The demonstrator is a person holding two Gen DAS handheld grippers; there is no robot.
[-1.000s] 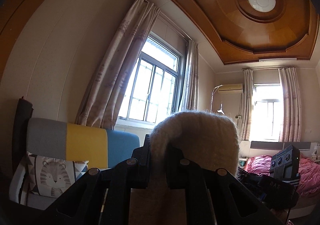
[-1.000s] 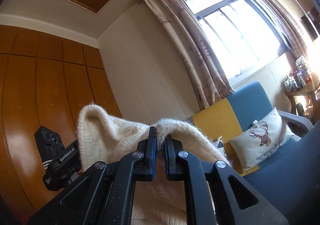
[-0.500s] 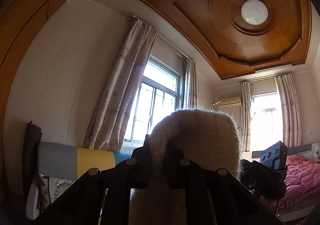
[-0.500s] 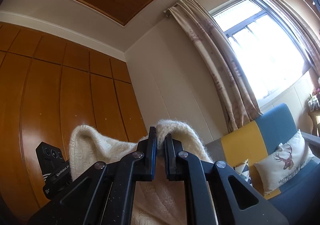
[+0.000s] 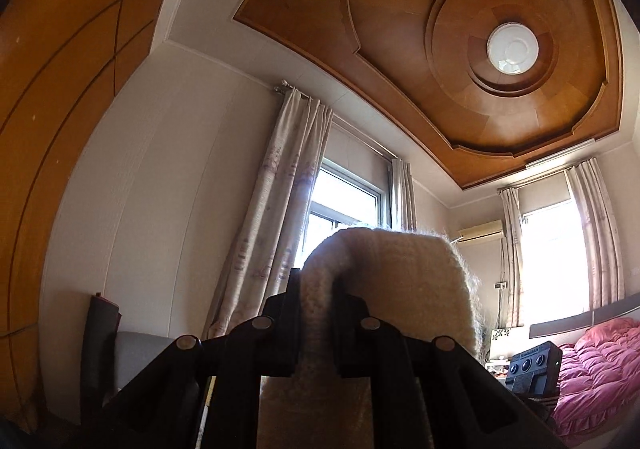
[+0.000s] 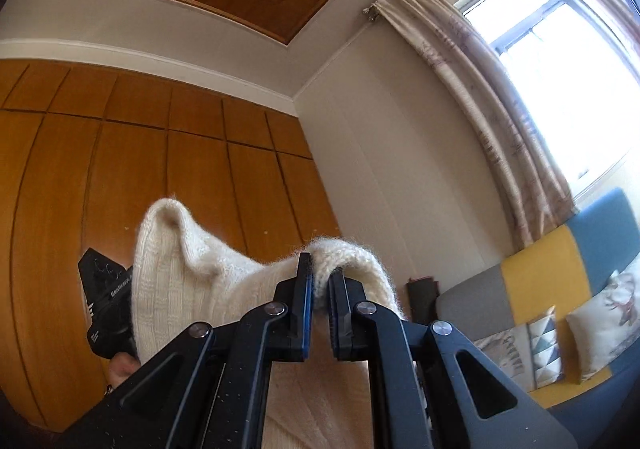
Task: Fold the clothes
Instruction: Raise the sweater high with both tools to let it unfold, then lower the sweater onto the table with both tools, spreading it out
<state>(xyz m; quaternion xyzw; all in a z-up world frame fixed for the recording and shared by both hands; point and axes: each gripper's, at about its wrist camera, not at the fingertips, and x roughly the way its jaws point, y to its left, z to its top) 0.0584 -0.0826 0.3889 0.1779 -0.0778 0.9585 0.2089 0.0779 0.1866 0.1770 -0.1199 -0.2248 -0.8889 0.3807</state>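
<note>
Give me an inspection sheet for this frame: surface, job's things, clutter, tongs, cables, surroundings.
Surface: nothing seen; both cameras look up at walls and ceiling.
Job's things: one cream knit sweater, held up in the air, draped over both tongs.
Clutter: nothing seen.
Tongs: left tongs shut on the sweater's edge; right tongs shut on another fold of it.
Cables: nothing seen.
Surroundings: wooden wardrobe, curtain at the window, ceiling lamp, sofa with pillows, bed with pink quilt, air conditioner.
</note>
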